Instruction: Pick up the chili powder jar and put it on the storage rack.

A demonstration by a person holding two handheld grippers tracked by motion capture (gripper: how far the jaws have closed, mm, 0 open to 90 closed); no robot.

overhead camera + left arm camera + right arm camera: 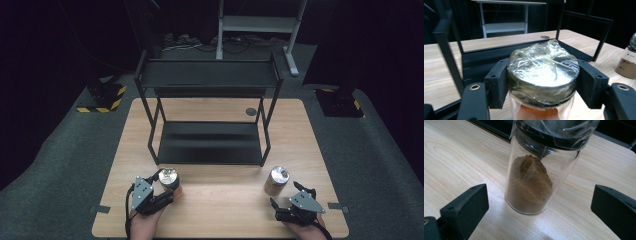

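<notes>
Glass jars [531, 170] carry no readable labels, only plastic wrap.

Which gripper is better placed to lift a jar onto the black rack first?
Left. The left gripper has its jaws closed on its jar's lid; the right gripper is open, its jar standing untouched between the jaws.

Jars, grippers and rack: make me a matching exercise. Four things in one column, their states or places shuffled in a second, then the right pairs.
Things
1. left jar
2. right jar
3. right gripper
4. black rack

States or places
A. open, just short of a jar
B. clamped at its wrapped lid between two jaws
C. standing free, brown powder inside
D. at the middle of the table, shelves bare

Pairs: 1-B, 2-C, 3-A, 4-D
</notes>
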